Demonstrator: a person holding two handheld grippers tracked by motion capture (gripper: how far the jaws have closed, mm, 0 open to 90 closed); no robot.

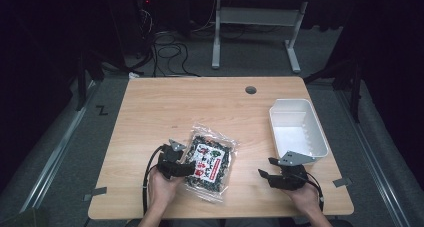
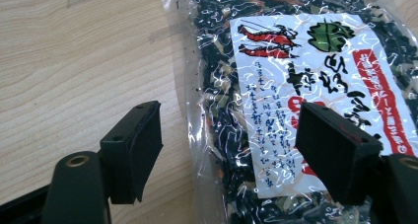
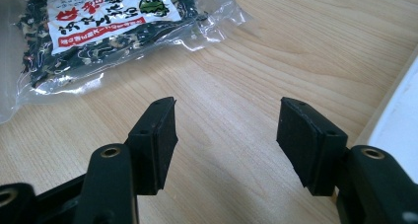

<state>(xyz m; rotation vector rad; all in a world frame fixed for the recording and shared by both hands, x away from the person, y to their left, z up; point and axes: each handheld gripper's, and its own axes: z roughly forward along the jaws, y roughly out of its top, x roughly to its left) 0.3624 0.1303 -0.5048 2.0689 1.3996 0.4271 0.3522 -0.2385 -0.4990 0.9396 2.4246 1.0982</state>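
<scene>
Hands (image 1: 162, 187) nearest; seaweed packet (image 1: 210, 161) between; white bin (image 1: 297, 128) right.

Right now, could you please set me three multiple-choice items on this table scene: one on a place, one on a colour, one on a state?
1. Where does the white bin stand?
A. the table's right side
B. the table's left side
C. on the floor

2. What colour is the packet's label?
A. solid yellow
B. white with red and black print
C. plain blue

3. How is the left gripper at the snack packet?
A. shut on it
B. open, straddling its edge
C. shut over bare wood

Answers:
1 A, the high view shows it.
2 B, red shrimps and red strip show.
3 B, its fingers are spread apart.
</scene>
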